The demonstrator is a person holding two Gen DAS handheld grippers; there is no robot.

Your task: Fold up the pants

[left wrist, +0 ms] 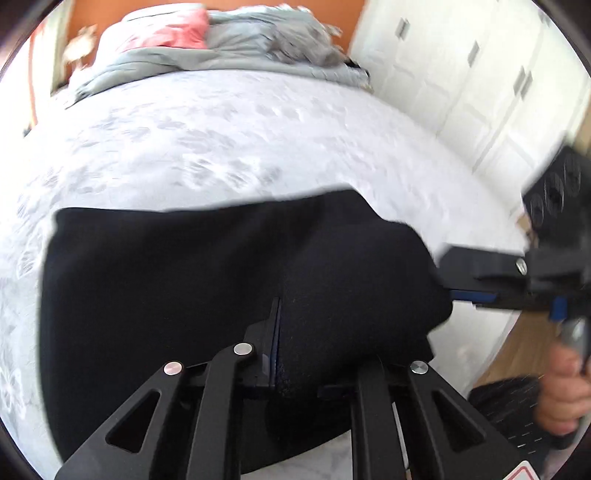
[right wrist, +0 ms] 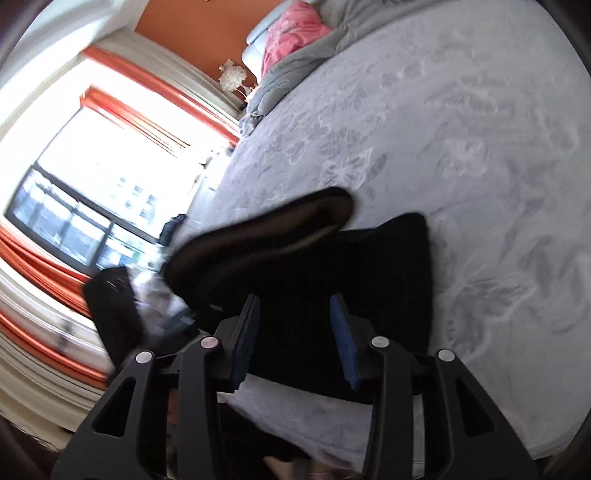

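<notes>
Left claw pinches black pants on a patterned bed as the right claw stands part-open above them.

The left claw (left wrist: 277,314) is clamped narrow on a raised fold of the black pants (left wrist: 177,280), matte knit cloth bulging over its right finger, which is hidden. The right claw (right wrist: 295,314), blue-padded, is parted with nothing pressed between its pads; the pants lie below it near the bed's near edge, one rounded flap (right wrist: 266,229) lifted and blurred. The bed (left wrist: 207,140) wears a pale grey sheet with a leaf pattern. At its far end lie a rumpled grey quilt (left wrist: 236,44) and a pink cloth (left wrist: 166,33). White panelled wardrobe doors (left wrist: 461,74) stand alongside; a bright window (right wrist: 92,177) washes out detail.
</notes>
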